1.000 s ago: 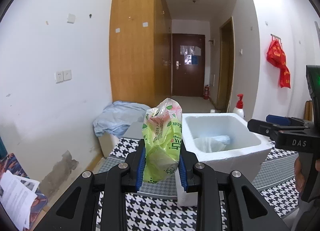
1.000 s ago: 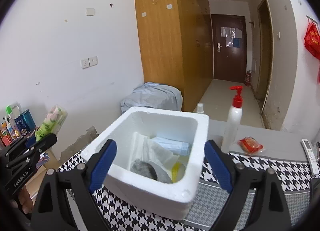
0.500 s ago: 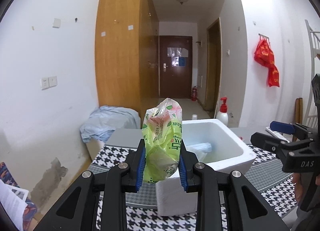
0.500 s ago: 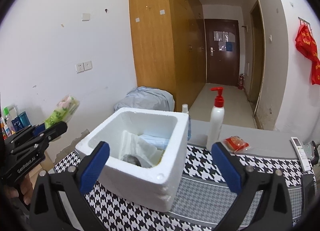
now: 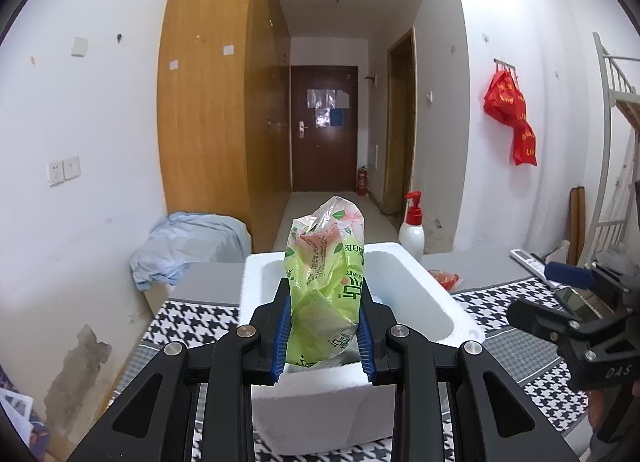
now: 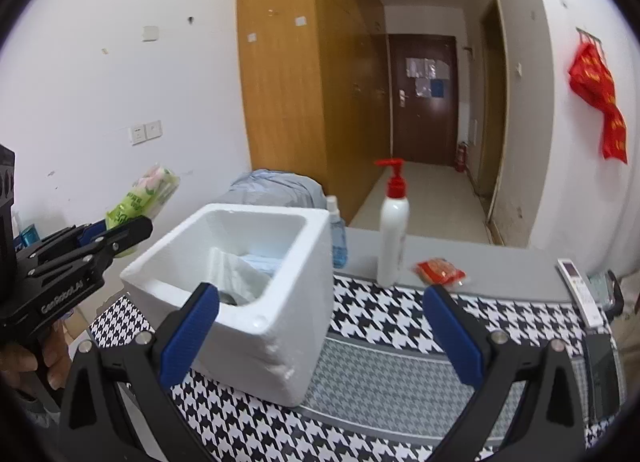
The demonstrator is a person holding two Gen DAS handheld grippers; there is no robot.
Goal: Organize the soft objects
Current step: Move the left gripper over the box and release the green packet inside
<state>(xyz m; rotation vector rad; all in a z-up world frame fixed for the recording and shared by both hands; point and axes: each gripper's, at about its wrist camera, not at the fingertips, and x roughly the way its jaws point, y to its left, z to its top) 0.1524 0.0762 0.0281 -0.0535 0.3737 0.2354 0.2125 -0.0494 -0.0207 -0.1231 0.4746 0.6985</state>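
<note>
My left gripper (image 5: 322, 332) is shut on a green tissue pack (image 5: 326, 286) with pink flowers, held upright just in front of the near wall of a white foam box (image 5: 424, 302). In the right wrist view the pack (image 6: 140, 198) and left gripper (image 6: 120, 234) hover left of the foam box (image 6: 280, 322), which holds white cloth (image 6: 236, 270) and other soft items. My right gripper (image 6: 320, 330) is open and empty, above the houndstooth cloth (image 6: 392, 382) right of the box.
A white pump bottle (image 6: 394, 234), a small blue bottle (image 6: 338, 238) and a red packet (image 6: 440, 270) stand behind the box. A remote (image 6: 578, 290) and a phone (image 6: 600, 374) lie at the right edge. A blue cloth heap (image 5: 188, 246) lies by the wardrobe.
My left gripper has carried the tissue pack rightward until it lines up with the foam box. My right gripper has drawn back to the right, away from the box.
</note>
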